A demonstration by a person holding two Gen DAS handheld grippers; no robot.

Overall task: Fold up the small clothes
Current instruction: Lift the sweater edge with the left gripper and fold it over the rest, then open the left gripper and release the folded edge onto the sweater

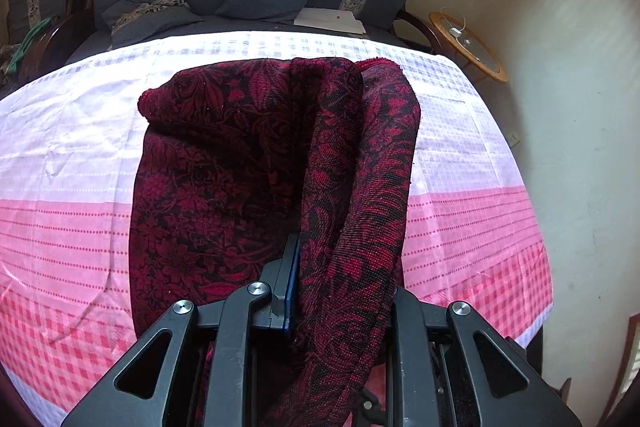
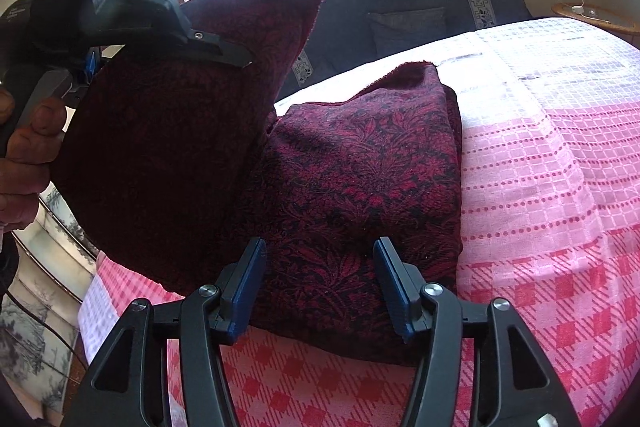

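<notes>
One dark red patterned cloth (image 2: 360, 187), part-folded, lies on the pink checked bench (image 2: 560, 187). Two claws at work. Left claw (image 1: 298, 283) pinches a lifted flap of the cloth, raised above the rest. Right claw (image 2: 320, 291) spread, fingers astride the near edge, pressing nothing. Step in hand, by my reading: carrying the flap over. Next: lay it flat and square, then release.

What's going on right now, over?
Left gripper shut on dark red floral knit cloth, lifting one flap. Right gripper open over its near edge. Nothing in the way.
</notes>
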